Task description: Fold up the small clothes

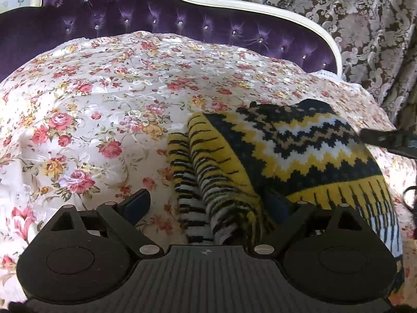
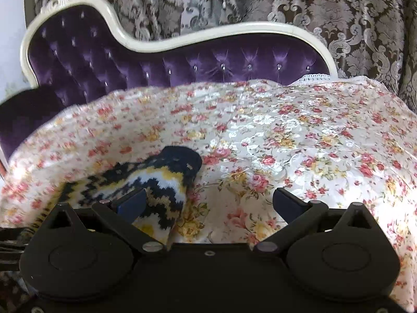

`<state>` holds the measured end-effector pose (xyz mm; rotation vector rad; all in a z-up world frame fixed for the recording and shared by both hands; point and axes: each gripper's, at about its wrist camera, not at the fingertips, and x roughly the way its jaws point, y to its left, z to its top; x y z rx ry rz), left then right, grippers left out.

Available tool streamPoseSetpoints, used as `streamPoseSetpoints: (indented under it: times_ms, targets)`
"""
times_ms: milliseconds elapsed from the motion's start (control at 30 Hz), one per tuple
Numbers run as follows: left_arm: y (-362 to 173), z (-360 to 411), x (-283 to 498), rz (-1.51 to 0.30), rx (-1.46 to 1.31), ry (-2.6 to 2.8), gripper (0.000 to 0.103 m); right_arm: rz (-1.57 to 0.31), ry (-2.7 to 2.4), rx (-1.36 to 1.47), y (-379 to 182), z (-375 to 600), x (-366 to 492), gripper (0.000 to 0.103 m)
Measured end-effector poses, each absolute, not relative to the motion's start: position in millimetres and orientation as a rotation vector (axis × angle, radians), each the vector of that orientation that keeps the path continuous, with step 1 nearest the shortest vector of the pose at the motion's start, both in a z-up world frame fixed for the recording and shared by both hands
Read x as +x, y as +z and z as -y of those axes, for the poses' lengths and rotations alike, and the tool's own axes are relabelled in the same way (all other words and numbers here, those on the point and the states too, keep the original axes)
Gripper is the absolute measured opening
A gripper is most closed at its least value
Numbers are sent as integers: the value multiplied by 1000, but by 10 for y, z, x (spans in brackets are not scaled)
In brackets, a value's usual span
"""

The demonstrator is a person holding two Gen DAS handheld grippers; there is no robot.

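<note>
Both your tongs stand spread over the knitted garment on the flowered bedspread.

Your left tongs (image 1: 208, 203) gape wide with the bunched striped edge of the knitted garment (image 1: 286, 151) lying between the fingers; the right finger is half buried in the folds, so you cannot tell whether it touches the knit. Your right tongs (image 2: 208, 203) are spread too, pinching nothing, with the garment's far-right corner just beside the left finger. The garment lies crumpled on the bedspread (image 1: 104, 99), its near edge cut off behind the tool bodies. The purple headboard (image 2: 182, 67) and curtains (image 2: 338, 13) stand beyond.
</note>
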<state>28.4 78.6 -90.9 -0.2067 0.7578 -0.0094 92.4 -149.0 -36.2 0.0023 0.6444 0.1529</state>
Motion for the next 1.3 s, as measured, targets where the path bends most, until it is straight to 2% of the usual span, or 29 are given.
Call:
streamPoseSetpoints:
  times_ms: [133, 267, 600, 1000, 1300]
  targets:
    - [-908, -788, 335, -763, -218, -4, 95, -737, 154, -82, -644, 1239, 1002, 102]
    - [-900, -758, 362, -767, -219, 9, 95, -692, 127, -133, -721, 1149, 909, 102]
    - [-638, -661, 196, -729, -175, 73, 95, -640, 144, -81, -487, 1302, 790, 102]
    - [-311, -442, -154, -642, -95, 99, 95, -568, 199, 42, -134, 1519, 203, 102]
    - [-203, -250, -468, -612, -34, 152, 95, -548, 244, 92, -93, 1607, -195, 102]
